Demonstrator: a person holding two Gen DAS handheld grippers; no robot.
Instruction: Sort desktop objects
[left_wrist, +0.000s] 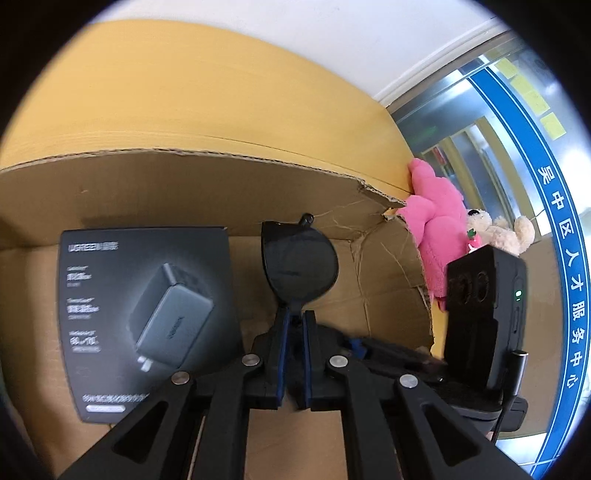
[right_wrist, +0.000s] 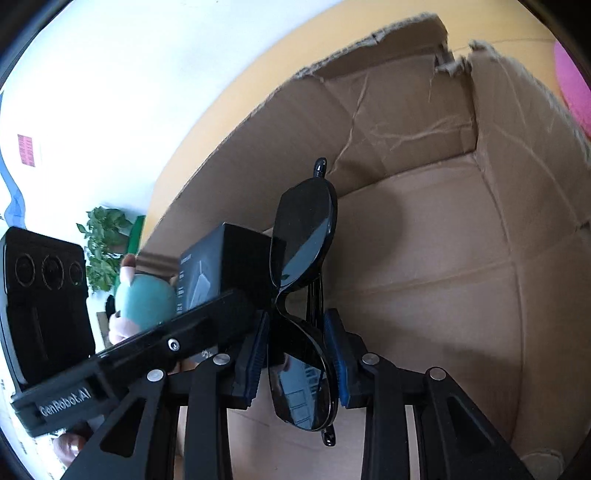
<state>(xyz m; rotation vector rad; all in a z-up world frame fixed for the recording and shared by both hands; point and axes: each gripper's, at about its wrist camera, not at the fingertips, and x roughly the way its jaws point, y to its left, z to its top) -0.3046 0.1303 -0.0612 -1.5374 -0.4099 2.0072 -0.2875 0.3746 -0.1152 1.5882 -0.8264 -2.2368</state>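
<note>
Black sunglasses (left_wrist: 299, 267) are held over the open cardboard box (left_wrist: 184, 192). My left gripper (left_wrist: 293, 325) is shut on the glasses at the bridge, one lens pointing up ahead of the fingers. In the right wrist view the same sunglasses (right_wrist: 304, 243) sit between my right gripper's (right_wrist: 299, 325) blue pads (right_wrist: 334, 343), which touch the frame on both sides. A black UGREEN charger box (left_wrist: 147, 317) lies inside the cardboard box (right_wrist: 424, 258) at the left; it also shows in the right wrist view (right_wrist: 229, 266).
A pink plush toy (left_wrist: 436, 229) and a beige teddy bear (left_wrist: 495, 230) lie on the yellow table beyond the box's torn right wall. The other gripper's camera body (left_wrist: 480, 317) stands at the right. A green plant (right_wrist: 103, 240) and a teal plush (right_wrist: 144, 302) show at the left.
</note>
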